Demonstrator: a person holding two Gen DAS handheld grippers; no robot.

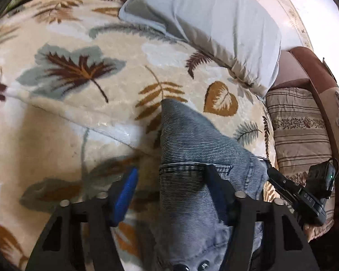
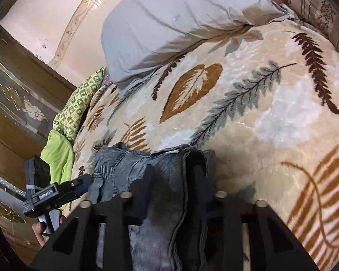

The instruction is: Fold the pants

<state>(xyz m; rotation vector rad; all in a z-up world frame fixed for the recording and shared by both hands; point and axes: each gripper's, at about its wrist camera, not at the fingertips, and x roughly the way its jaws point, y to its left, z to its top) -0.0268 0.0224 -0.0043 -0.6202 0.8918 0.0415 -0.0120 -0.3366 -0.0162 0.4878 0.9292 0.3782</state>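
Note:
Blue-grey corduroy pants point(image 1: 192, 140) lie bunched on a cream leaf-patterned blanket point(image 1: 79, 117). My left gripper point(image 1: 171, 171) stands open over them. The fabric rests against the right finger, and the blue pad point(image 1: 126, 194) on the left finger is clear of it. In the right wrist view a thick fold of the pants point(image 2: 128, 164) fills the narrow gap of my right gripper point(image 2: 173, 164), which is shut on it. Cloth drapes over both of its fingers and hides the pads. A hand holds the left gripper's body point(image 2: 56, 192) at the lower left.
A grey pillow point(image 1: 203, 22) lies at the head of the bed against a pale wall. A striped cushion point(image 1: 298, 122) sits at the bed's right side. Green cloths point(image 2: 63, 144) and a brown cabinet point(image 2: 15, 103) stand along the left.

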